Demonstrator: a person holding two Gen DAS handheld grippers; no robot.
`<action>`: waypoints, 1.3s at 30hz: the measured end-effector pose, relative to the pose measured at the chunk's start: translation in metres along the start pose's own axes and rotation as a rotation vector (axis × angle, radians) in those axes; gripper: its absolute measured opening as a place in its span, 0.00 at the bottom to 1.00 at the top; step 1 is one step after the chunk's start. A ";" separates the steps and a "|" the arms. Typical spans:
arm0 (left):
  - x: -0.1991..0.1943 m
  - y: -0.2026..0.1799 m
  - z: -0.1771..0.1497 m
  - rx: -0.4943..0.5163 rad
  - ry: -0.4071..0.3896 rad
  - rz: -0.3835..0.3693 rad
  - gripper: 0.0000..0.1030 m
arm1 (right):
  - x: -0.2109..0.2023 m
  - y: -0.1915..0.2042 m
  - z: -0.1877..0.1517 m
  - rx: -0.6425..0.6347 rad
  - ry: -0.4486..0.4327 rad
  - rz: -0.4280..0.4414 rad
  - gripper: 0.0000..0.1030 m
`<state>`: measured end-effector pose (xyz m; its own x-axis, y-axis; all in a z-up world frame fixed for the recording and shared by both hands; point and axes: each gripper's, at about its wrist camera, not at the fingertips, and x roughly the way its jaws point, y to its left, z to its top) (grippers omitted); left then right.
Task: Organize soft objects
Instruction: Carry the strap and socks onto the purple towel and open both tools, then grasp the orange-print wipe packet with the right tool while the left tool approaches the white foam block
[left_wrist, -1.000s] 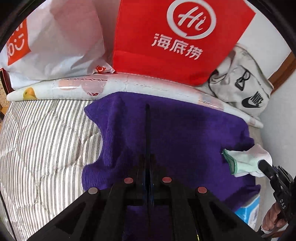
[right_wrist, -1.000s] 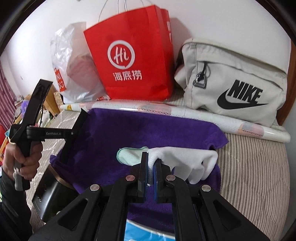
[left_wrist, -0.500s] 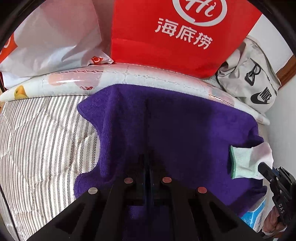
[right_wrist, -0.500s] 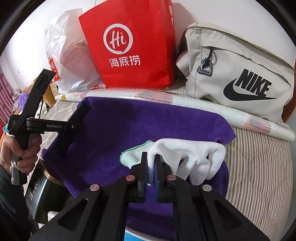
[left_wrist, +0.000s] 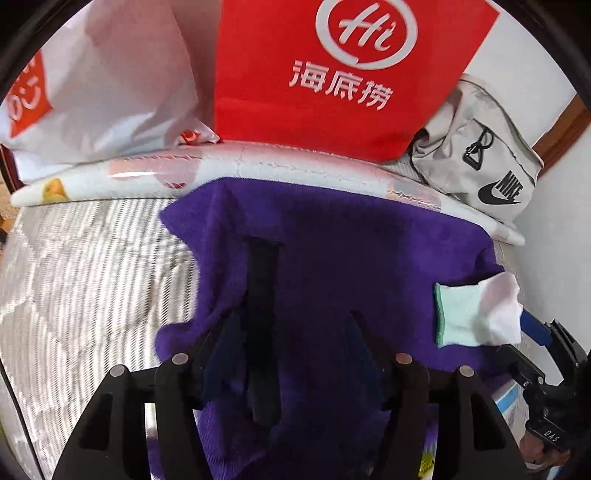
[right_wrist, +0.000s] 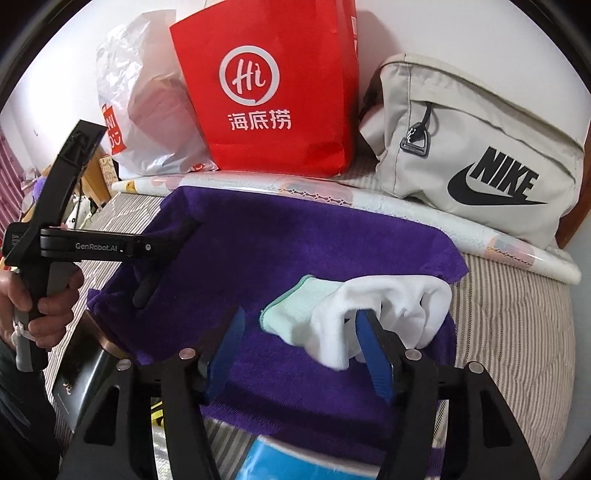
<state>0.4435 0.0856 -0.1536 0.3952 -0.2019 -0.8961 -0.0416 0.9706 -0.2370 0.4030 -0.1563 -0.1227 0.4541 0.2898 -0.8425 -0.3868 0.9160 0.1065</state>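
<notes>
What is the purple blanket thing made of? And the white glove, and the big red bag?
The purple towel looks like soft fleece or terry cloth: its surface is fuzzy and matte. The white glove seems knitted fabric, with a ribbed pale green cuff and floppy folds. The red bag looks like stiff paper or coated card: it has flat sides, sharp creases and a slight sheen, though I can't tell which.
</notes>
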 end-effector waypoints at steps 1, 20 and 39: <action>-0.005 0.001 -0.002 0.001 -0.007 -0.002 0.57 | -0.004 0.002 0.000 0.001 -0.004 -0.004 0.61; -0.144 0.002 -0.090 0.022 -0.200 0.008 0.57 | -0.116 0.057 -0.047 -0.008 -0.031 -0.077 0.86; -0.133 -0.019 -0.237 0.059 -0.085 -0.022 0.63 | -0.178 0.060 -0.158 0.093 -0.103 0.017 0.89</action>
<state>0.1745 0.0628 -0.1192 0.4722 -0.2136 -0.8552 0.0213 0.9727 -0.2312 0.1717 -0.1970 -0.0499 0.5301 0.3276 -0.7821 -0.3207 0.9313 0.1727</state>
